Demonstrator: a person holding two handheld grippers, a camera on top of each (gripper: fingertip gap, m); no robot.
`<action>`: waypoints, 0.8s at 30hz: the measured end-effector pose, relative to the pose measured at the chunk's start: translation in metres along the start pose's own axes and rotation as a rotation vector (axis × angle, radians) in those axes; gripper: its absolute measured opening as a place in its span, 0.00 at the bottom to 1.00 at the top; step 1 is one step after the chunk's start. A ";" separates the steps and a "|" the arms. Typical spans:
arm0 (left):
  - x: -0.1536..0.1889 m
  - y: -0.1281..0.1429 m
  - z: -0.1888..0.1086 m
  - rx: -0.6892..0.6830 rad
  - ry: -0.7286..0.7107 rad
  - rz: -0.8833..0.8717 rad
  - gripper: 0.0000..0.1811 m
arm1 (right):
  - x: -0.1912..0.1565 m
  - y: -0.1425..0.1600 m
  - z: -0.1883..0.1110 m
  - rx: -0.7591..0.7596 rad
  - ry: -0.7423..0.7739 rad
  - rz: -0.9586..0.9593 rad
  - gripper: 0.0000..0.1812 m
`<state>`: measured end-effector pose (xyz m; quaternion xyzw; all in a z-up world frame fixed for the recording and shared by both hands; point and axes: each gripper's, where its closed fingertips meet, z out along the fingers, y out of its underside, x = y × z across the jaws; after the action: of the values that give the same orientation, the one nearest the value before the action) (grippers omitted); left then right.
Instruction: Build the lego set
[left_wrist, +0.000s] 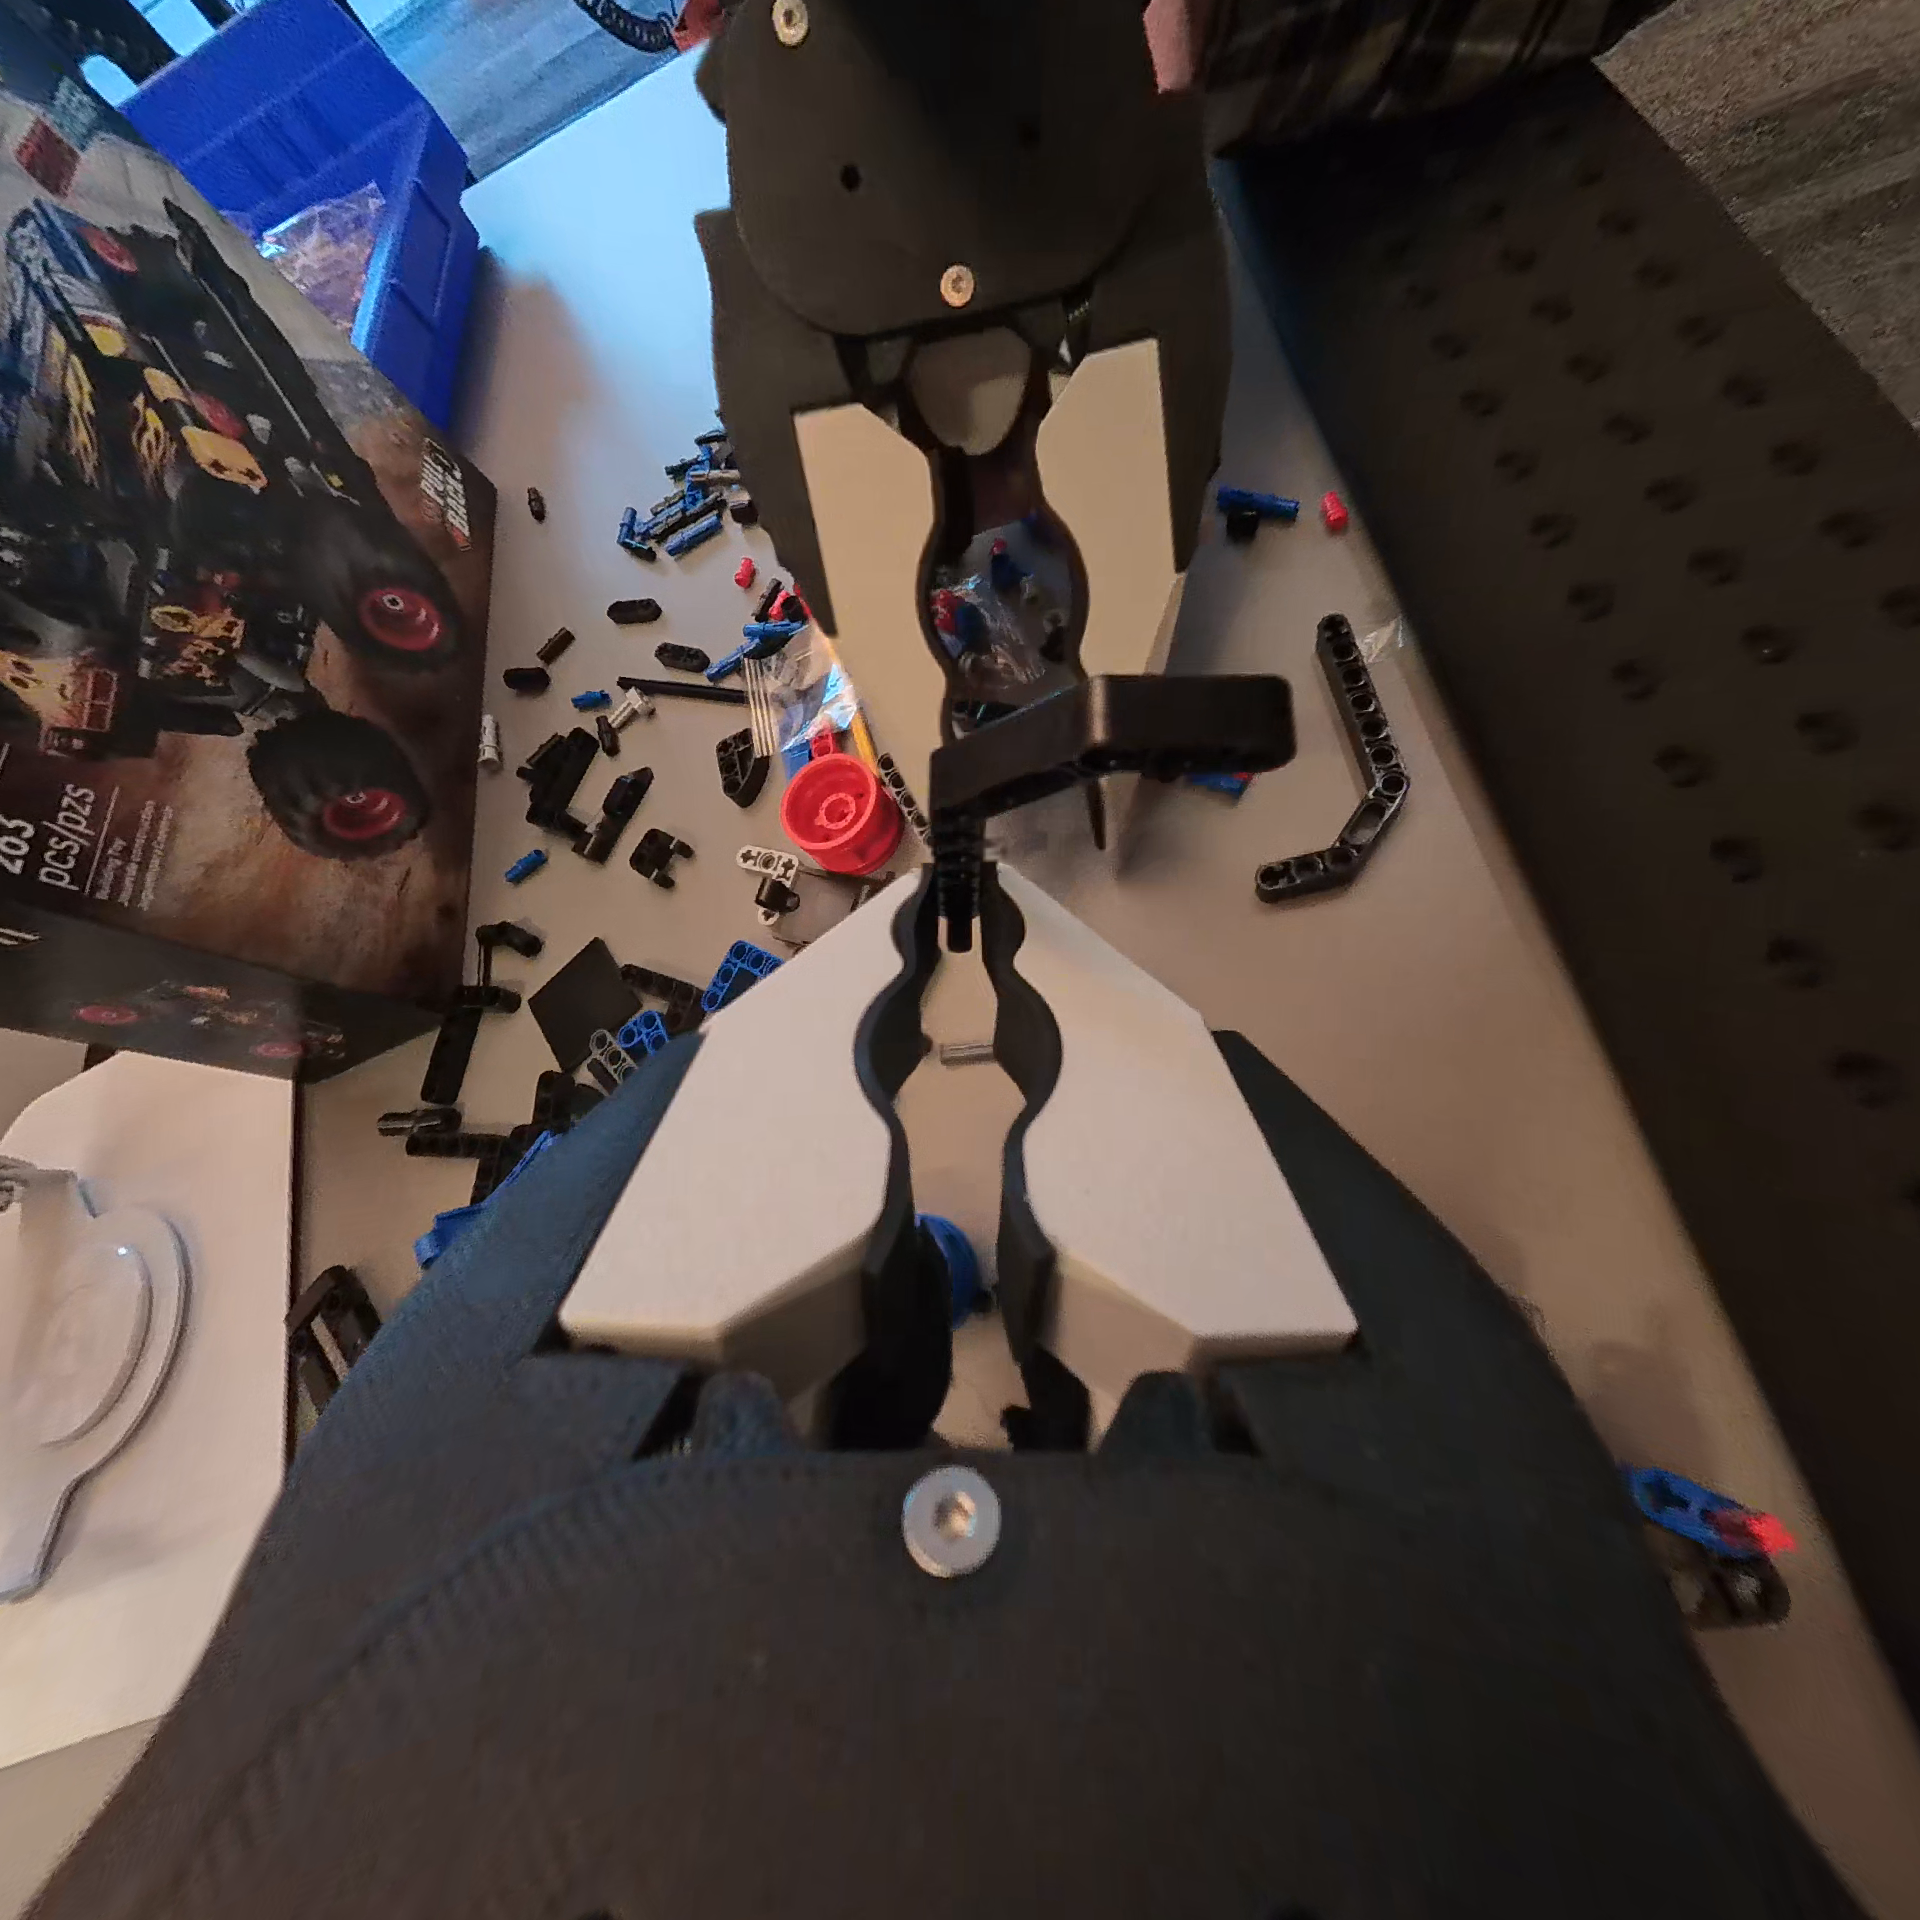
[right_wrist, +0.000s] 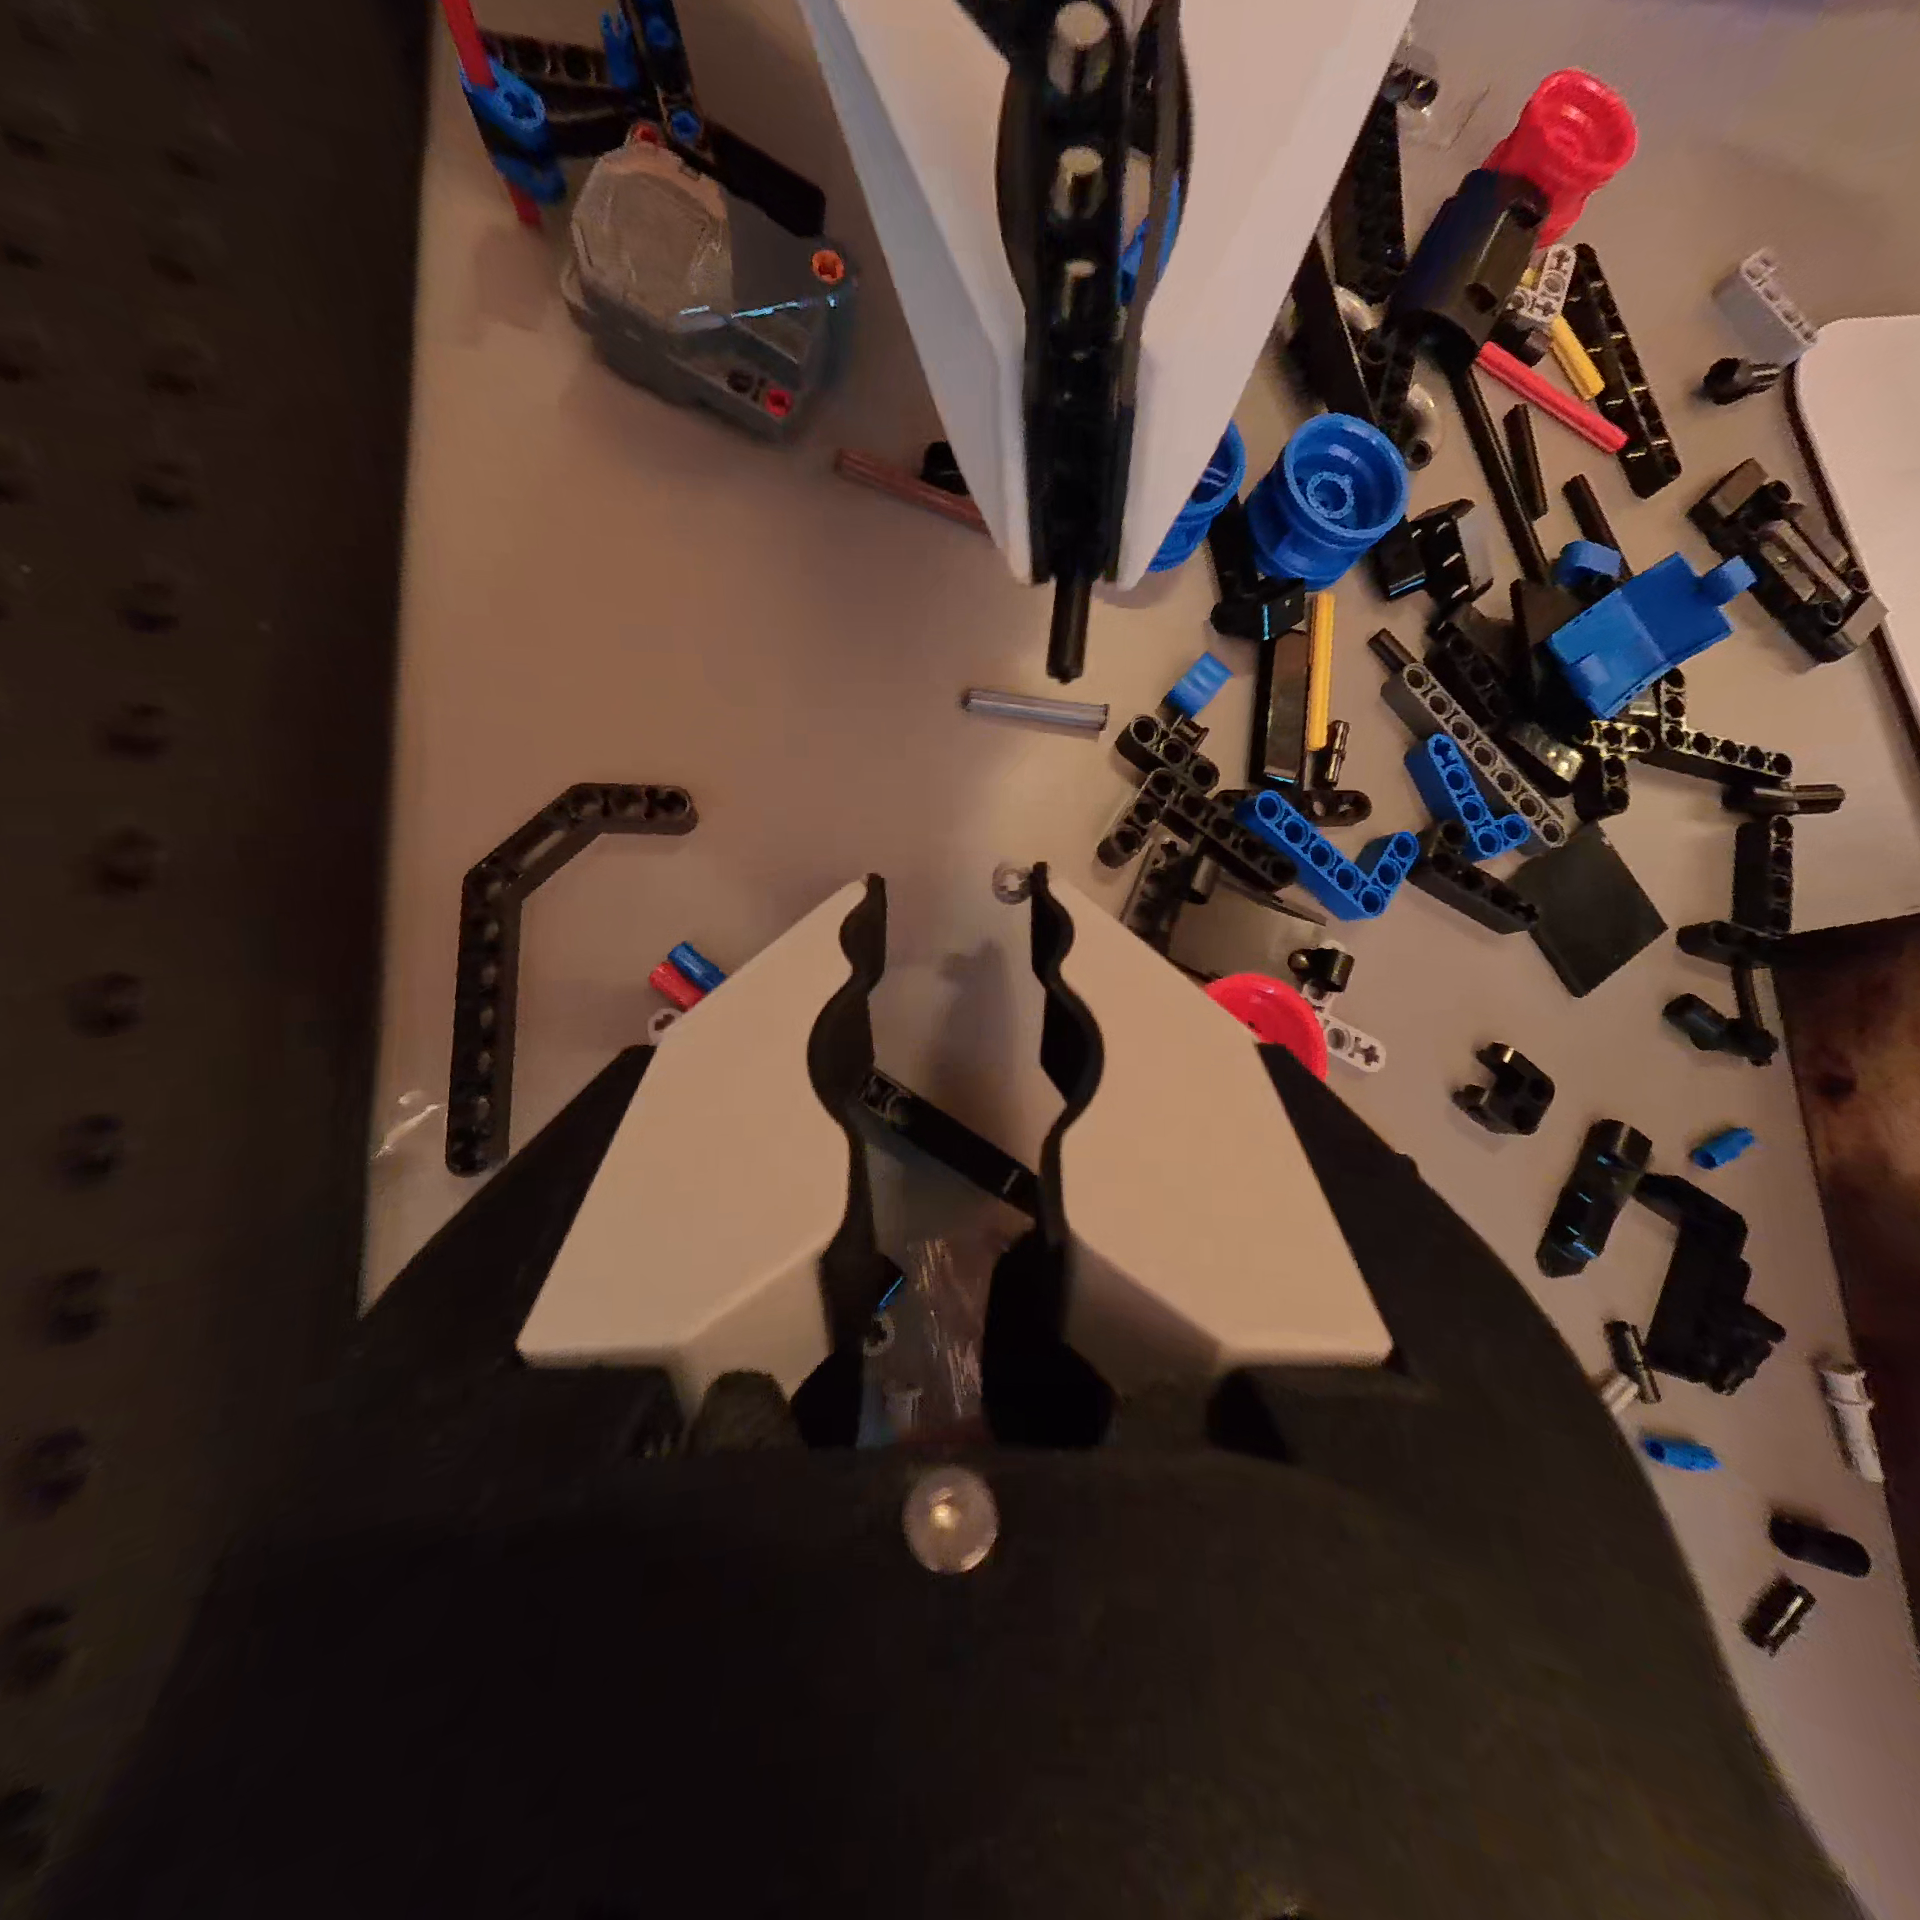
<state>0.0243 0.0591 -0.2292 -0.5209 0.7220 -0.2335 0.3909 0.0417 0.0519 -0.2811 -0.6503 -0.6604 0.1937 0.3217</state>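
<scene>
Left wrist view: left gripper (left_wrist: 958, 904) clenched on black pin (left_wrist: 956, 862), its far end touching black beam (left_wrist: 1112, 732). Right gripper (left_wrist: 1013, 717) opposite, at that beam; grasp there unclear. Right wrist view: right gripper (right_wrist: 954, 883) fingers parted, nothing between tips. Red wheel hub (left_wrist: 840, 814) lies just left of pin, bent black beam (left_wrist: 1351, 769) right of it.

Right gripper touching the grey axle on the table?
Apart. Right wrist view: bare table shows between the right gripper tips and the grey axle ahead.
</scene>
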 end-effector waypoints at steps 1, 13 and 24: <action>0.000 0.001 0.002 -0.006 -0.002 0.003 0.03 | 0.000 -0.003 -0.001 0.016 -0.001 0.007 0.17; 0.000 0.017 0.025 -0.127 -0.027 0.025 0.03 | 0.003 -0.025 -0.017 0.133 0.019 0.038 0.16; -0.006 -0.012 0.008 0.052 -0.032 -0.015 0.03 | 0.019 -0.050 -0.036 0.278 0.124 0.047 0.02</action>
<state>0.0386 0.0606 -0.2230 -0.5199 0.7053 -0.2468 0.4140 0.0304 0.0611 -0.2189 -0.6255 -0.5905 0.2503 0.4443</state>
